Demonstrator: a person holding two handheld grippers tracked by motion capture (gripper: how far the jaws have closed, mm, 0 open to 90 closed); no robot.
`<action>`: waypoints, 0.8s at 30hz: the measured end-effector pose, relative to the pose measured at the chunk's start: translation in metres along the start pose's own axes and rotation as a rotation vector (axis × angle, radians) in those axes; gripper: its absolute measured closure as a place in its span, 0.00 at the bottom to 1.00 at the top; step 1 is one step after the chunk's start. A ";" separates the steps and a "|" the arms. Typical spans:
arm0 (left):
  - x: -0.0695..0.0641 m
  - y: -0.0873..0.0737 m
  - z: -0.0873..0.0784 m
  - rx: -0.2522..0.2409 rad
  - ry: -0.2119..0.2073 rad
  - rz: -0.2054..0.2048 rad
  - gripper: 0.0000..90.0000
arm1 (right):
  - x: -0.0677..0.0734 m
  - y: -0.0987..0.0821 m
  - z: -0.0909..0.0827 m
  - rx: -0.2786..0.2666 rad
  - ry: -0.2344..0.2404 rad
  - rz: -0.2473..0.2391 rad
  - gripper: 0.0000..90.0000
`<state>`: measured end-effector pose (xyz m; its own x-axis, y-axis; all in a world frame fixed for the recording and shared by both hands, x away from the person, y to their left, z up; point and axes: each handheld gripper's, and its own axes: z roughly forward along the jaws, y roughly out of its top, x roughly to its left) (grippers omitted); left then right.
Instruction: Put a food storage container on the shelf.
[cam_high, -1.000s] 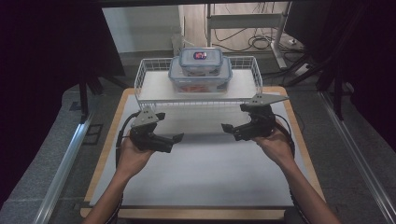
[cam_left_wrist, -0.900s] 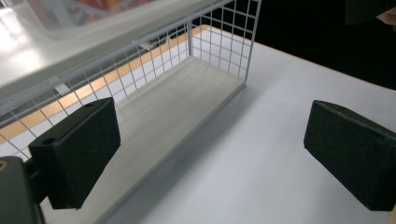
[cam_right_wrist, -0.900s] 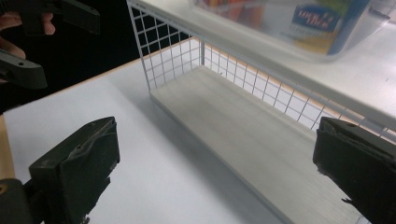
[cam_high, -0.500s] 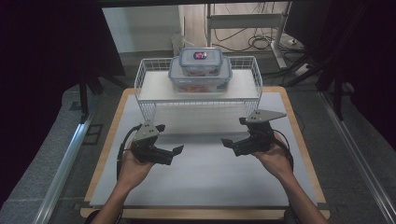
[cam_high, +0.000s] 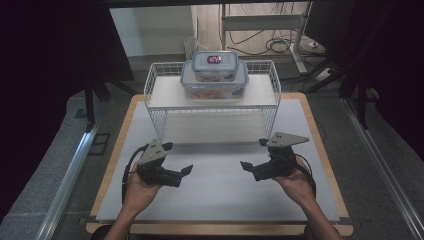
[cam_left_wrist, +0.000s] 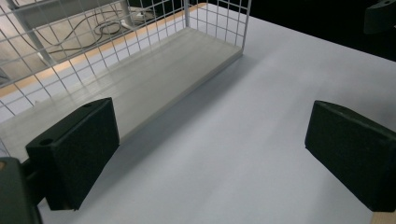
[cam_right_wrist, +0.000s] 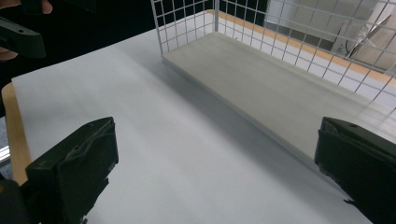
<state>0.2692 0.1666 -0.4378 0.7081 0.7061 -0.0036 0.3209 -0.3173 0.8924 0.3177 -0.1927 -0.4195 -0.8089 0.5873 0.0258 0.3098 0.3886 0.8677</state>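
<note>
Food containers (cam_high: 214, 75), a small clear lidded box stacked on a larger one, sit on the top shelf of a white wire rack (cam_high: 274, 80) in the upper middle of the high view, well apart from both grippers. Below the rack, a wide bare stretch of the white table mat (cam_high: 215, 200) fills the lower half of the frame, bordered by the wooden table edge (cam_high: 117, 150) at left, right and bottom; dark floor lies beyond.

Left gripper (cam_high: 180, 159), at lower left of the high view, is held in a palm-up hand (cam_high: 137, 187) with its jaws spread wide and empty, pointing toward the frame's centre. In its own view the left gripper (cam_left_wrist: 210, 154) looks over bare mat, the rack's lower board (cam_left_wrist: 154, 74) at upper left.

Right gripper (cam_high: 252, 152), at lower right, rests in the other hand (cam_high: 295, 182), jaws likewise wide apart and holding nothing, aimed toward the centre. Its own view shows the right gripper (cam_right_wrist: 215, 168) above open mat, with the rack's board (cam_right_wrist: 280, 93) at upper right.
</note>
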 end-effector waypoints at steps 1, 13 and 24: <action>-0.001 -0.002 0.000 0.003 0.000 -0.001 0.03 | 0.001 -0.002 0.000 -0.001 -0.002 0.003 0.00; 0.000 -0.036 -0.007 0.026 0.041 -0.030 0.03 | 0.003 -0.031 -0.007 0.009 -0.028 0.019 0.00; -0.002 -0.064 -0.011 0.053 0.080 -0.035 0.03 | 0.001 -0.058 -0.011 0.038 -0.067 0.017 0.00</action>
<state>0.2404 0.1929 -0.4895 0.6442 0.7648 0.0040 0.3786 -0.3235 0.8672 0.2937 -0.2225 -0.4640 -0.7683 0.6400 0.0059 0.3430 0.4039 0.8481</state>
